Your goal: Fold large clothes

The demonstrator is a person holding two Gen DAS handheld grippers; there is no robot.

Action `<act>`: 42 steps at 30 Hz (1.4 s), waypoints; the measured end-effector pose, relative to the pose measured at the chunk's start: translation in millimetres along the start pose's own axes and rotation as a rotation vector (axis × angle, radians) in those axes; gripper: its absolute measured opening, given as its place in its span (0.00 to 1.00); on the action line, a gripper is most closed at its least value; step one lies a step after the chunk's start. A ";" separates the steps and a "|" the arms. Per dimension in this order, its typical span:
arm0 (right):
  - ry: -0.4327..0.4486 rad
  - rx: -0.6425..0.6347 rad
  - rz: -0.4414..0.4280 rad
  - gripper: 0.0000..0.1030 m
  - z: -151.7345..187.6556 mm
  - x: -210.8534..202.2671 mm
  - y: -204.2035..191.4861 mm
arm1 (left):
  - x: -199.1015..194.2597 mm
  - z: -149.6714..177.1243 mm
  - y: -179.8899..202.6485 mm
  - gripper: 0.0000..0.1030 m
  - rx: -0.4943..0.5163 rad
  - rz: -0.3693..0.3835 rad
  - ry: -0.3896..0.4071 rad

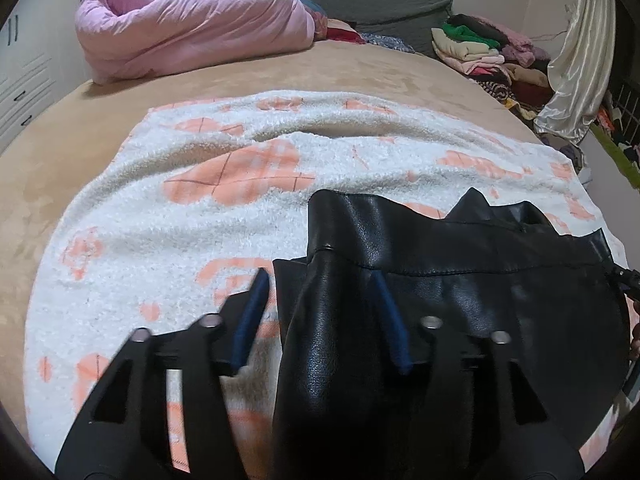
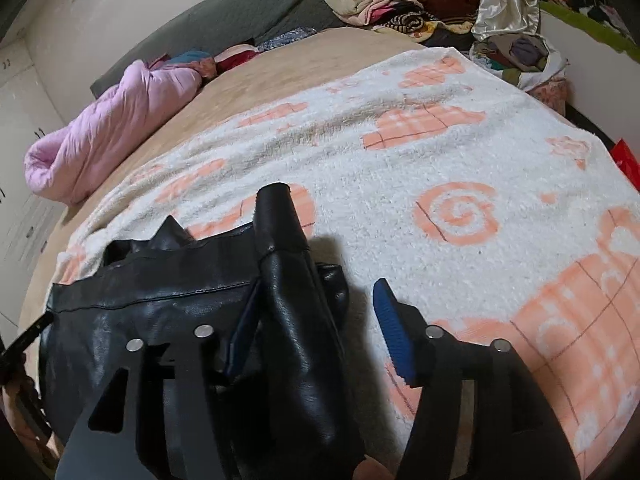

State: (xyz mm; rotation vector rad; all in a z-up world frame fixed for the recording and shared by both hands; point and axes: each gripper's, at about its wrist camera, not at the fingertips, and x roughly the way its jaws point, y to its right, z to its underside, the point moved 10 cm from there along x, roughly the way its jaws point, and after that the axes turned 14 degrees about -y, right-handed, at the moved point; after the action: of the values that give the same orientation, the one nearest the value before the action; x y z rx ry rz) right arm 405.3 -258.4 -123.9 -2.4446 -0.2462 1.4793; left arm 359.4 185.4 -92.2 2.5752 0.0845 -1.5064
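Left claw [image 1: 316,316]: released, jaws apart. A sleeve of the black jacket [image 1: 440,292] runs between the fingers, and one blue pad [image 1: 390,320] lies against the leather without pinching it.
Right claw [image 2: 316,320]: also released, lower middle of its frame. The other sleeve [image 2: 296,280] lies between its fingers; the right-hand blue pad [image 2: 394,328] stands clear over the blanket.
Jacket: leather, in the lower half of both frames, flat on the blanket, with a sleeve laid up along each side toward the collar end.
Blanket [image 1: 160,240]: fluffy, white with orange hearts, spread on the bed [image 1: 60,152] under the jacket.
Far end: a rolled pink quilt [image 1: 192,24] at upper left of the left view; a pile of clothes [image 1: 492,52] at upper right.
Step in hand: by the look of it, both sleeves have been folded in and let go.
Next move: probably take the hem or the shoulders with both claws and fold the body over in half, lifting evenly since the stiff leather may spring back.
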 end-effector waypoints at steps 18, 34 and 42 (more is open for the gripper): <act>-0.011 -0.016 -0.186 0.94 26.0 -56.0 -14.7 | -38.2 22.1 -1.1 0.91 -0.106 0.207 -0.020; -0.126 0.038 -0.275 0.94 105.2 -55.7 -6.1 | -25.2 105.8 7.5 0.91 -0.218 0.348 -0.165; -0.144 0.066 -0.343 0.31 105.8 -45.4 -5.9 | -21.1 113.1 21.1 0.80 -0.194 0.298 -0.146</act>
State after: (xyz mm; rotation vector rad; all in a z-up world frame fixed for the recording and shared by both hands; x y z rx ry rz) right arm 290.5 -250.5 -130.5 -2.1147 -0.6018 1.4813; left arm 254.3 146.8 -126.0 2.2059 -0.1561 -1.4854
